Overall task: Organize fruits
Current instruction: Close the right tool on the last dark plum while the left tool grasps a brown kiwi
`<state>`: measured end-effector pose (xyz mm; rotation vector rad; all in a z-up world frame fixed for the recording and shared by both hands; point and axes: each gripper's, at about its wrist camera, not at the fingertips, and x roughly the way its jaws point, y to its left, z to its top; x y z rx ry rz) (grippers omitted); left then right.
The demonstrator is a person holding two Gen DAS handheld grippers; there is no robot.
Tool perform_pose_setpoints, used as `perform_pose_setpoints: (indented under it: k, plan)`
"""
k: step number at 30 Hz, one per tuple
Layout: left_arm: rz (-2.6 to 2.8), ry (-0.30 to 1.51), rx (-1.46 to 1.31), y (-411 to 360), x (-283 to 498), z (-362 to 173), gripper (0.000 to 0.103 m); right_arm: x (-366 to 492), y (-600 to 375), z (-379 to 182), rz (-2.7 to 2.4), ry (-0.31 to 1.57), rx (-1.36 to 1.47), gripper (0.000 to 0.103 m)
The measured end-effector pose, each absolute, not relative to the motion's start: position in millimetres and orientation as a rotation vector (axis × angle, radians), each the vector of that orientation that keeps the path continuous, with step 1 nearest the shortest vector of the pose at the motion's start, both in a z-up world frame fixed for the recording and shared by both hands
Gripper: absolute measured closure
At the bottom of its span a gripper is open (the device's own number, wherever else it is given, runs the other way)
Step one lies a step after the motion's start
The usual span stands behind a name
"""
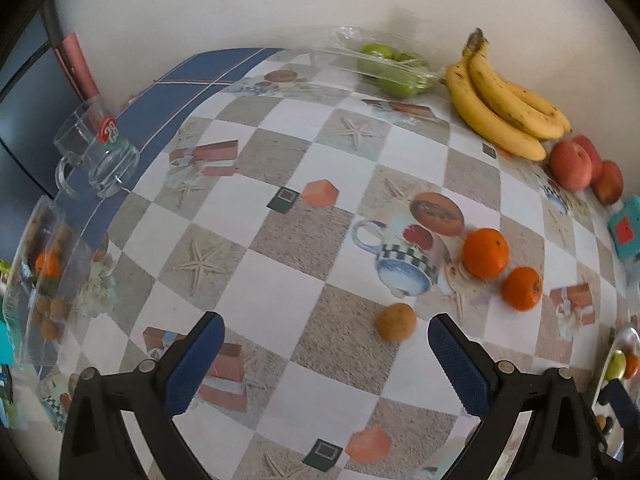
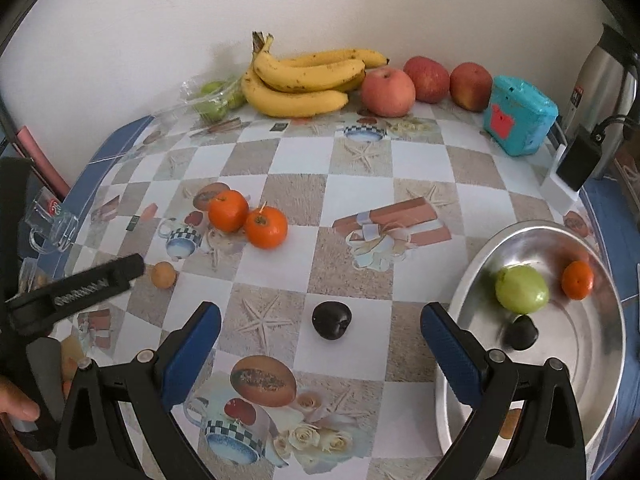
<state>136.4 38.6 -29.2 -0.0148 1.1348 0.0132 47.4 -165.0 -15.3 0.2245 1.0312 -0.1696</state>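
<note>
A: Entry, largest first. Table under a glossy checked oilcloth (image 2: 292,188), printed with starfish, cups and parcels. Landmark is the round, shiny steel bowl (image 2: 600,364) at its near right edge.

B: Bowl contents?

A: One smooth green round fruit (image 2: 521,289), one small orange tangerine (image 2: 577,280) just right of it, one dark, blurred plum-like fruit (image 2: 520,333) below the green one.

B: Far from the bowl?

A: Bunch of curved yellow bananas (image 2: 304,82) with brown flecks at the wall, well up and left of the bowl; long axis runs along the wall, stem end pointing left and up. Three matte red apples (image 2: 388,92) sit between bananas and a turquoise plastic box (image 2: 518,116). Clear crinkled bag of green fruit (image 2: 216,98) lies left of the bananas.

B: Mid-table?

A: Two glossy tangerines (image 2: 266,227) touching each other, well left of the bowl. A dark purple round plum (image 2: 331,320) lies just left of the bowl, dimple facing the camera. A small tan rough-skinned round fruit (image 1: 396,323) sits farthest left.

B: Grippers?

A: Right gripper (image 2: 320,344): blue ribbed pads spread wide, plum between and ahead of them, nothing held. Left gripper (image 1: 326,352): jaws likewise apart, empty, tan fruit just ahead near the right pad.
</note>
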Motion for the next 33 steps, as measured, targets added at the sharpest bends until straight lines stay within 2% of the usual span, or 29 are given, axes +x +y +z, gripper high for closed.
perform_pose_setpoints:
  k: [5,9,11,13,17,20,22,28,33]
  plan:
    - [-0.043,1.161,-0.042,33,142,-37,0.0,55,-167,-24,-0.196,1.045,0.239,0.004]
    - [-0.096,1.133,0.004,18,147,-38,0.001,61,-167,-33,-0.202,1.066,0.245,0.024]
    - [-0.114,1.125,0.02,13,148,-40,0.003,64,-167,-40,-0.203,1.084,0.239,0.027]
    - [-0.127,1.125,0.033,9,150,-43,0.01,66,-167,-45,-0.203,1.098,0.239,0.037]
    - [-0.14,1.134,0.068,2,152,-52,0.018,68,-167,-53,-0.213,1.124,0.234,0.042]
    - [-0.143,1.148,0.069,0,153,-59,0.03,70,-165,-57,-0.208,1.139,0.224,0.049]
    - [-0.142,1.158,0.077,-1,154,-62,0.047,70,-164,-59,-0.207,1.146,0.216,0.055]
    - [-0.144,1.171,0.057,1,155,-63,0.077,70,-165,-61,-0.207,1.15,0.217,0.073]
    - [-0.151,1.174,0.031,4,155,-60,0.077,69,-167,-59,-0.209,1.143,0.232,0.077]
